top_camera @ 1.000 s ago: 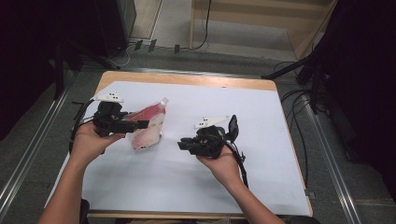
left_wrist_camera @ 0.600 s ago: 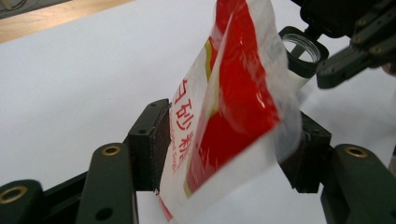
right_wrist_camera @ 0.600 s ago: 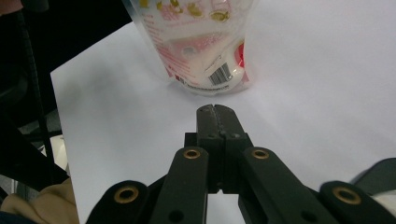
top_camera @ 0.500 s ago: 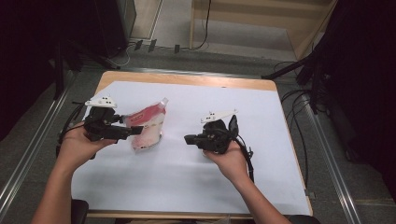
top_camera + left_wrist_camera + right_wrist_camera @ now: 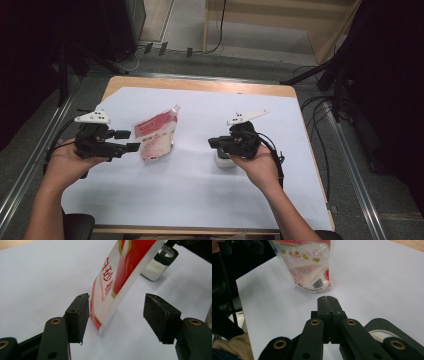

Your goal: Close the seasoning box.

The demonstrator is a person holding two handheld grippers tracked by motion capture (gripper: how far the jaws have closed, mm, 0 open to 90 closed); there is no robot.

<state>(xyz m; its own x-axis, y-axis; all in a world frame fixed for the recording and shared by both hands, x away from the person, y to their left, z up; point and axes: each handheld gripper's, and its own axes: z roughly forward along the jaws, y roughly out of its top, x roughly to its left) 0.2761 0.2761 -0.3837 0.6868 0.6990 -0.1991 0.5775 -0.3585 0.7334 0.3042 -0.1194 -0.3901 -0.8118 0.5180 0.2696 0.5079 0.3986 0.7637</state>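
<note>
The left gripper (image 5: 117, 317) has its jaws wide around the standing sugar pouch (image 5: 120, 277), seemingly to steady it; the right gripper (image 5: 328, 301), jaws closed empty, sits above a small jar (image 5: 223, 159) on the counter (image 5: 200, 200).

Red and white sugar pouch (image 5: 156, 136) stands upright on the white table cover, left of centre in the high view. A small clear jar (image 5: 160, 263) with white contents sits lower right of it.

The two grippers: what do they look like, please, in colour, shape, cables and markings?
Both the left gripper and the right gripper are black, each with a pale three-cornered plate on top and a black cable trailing from it. Their jaws are flat black bars with brass-coloured rivets; the left ones end in rough dark pads. I see no markings on them. No sleeves show on the forearms.
</note>
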